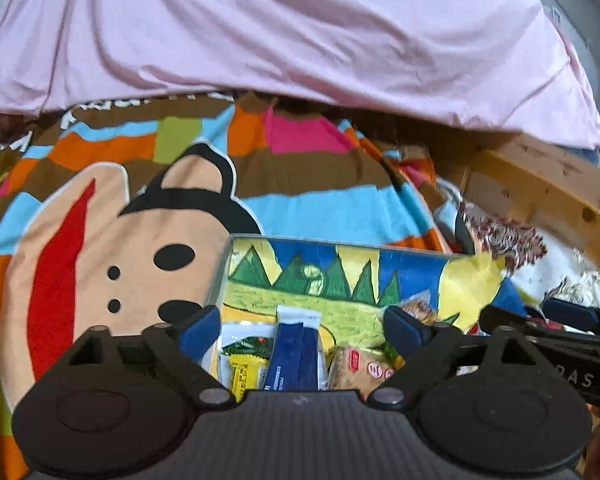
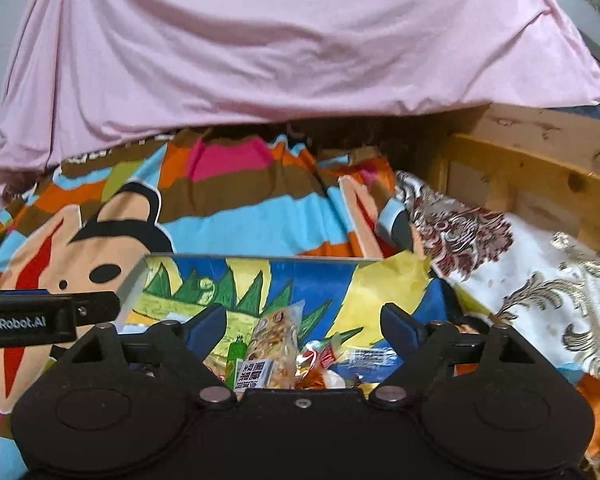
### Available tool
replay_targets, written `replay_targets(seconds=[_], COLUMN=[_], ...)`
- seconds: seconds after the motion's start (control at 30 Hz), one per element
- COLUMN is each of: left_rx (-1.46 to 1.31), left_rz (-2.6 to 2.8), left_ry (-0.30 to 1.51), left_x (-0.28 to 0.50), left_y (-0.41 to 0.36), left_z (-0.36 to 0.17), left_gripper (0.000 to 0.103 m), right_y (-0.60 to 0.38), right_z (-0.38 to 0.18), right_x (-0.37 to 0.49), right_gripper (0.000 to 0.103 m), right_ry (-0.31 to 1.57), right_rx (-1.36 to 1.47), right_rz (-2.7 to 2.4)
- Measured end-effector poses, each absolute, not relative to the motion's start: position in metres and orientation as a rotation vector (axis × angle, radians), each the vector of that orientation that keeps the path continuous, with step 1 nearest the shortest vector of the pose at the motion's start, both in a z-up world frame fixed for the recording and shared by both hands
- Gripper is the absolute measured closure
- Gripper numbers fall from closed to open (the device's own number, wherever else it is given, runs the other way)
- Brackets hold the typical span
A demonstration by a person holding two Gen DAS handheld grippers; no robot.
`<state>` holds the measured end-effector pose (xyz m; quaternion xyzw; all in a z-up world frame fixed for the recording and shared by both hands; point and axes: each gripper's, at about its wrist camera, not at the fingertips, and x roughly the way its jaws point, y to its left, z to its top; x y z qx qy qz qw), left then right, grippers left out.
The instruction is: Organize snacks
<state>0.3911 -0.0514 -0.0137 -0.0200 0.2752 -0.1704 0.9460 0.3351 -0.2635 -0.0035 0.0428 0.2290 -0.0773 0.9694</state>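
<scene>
Sitting low in the middle of both views is the box (image 1: 340, 280), a big tray with a drawn picture of green trees and yellow hills inside. It rests on a bright cartoon blanket (image 1: 100, 220) on a bed, with a pink sheet (image 1: 300, 40) across the top of the frame. The box looks like light card, so I think it would bend if grabbed by 1 thin wall.

Next come the snacks inside it. The left view shows a blue and white packet (image 1: 296, 352), a yellow packet (image 1: 246, 372) and a cracker pack (image 1: 360, 368) at the bottom middle. The right view shows other ones: a clear bag of crunchy bits (image 2: 276, 344) and a red wrapper (image 2: 320, 356). They all look light, soft and crinkly, a bit slippery too, and the crunchy ones could break. A pinch on the flat sealed end seems best.

Only the right view shows the gold and white cloth (image 2: 540, 280) at the right.

The left tool (image 1: 302, 326) has its 2 fingers wide apart, holding nothing. The right tool (image 2: 304, 326) is also wide apart and empty.
</scene>
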Motion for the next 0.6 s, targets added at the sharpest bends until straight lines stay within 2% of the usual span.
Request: replay_targets(seconds=[0.1, 0.23, 0.6], left_rx=[-0.07, -0.113, -0.1], left_rz=[-0.333, -0.319, -0.293], left_ry=[0.549, 0.519, 0.424], left_x=[0.384, 0.371, 0.343], left_y=[-0.045, -0.036, -0.031], left_z=[-0.006, 0.004, 0.021], left_gripper=[0.006, 0.001, 0.001], right_y=[-0.265, -0.266, -0.264], right_z=[0.006, 0.018, 0.038], right_x=[0.324, 0.311, 0.283], right_gripper=[0.015, 0.006, 0.001], right_ry=[0.439, 0.401, 0.315], right_rx=[0.087, 0.091, 0.079], right_rz=[-0.158, -0.148, -0.131])
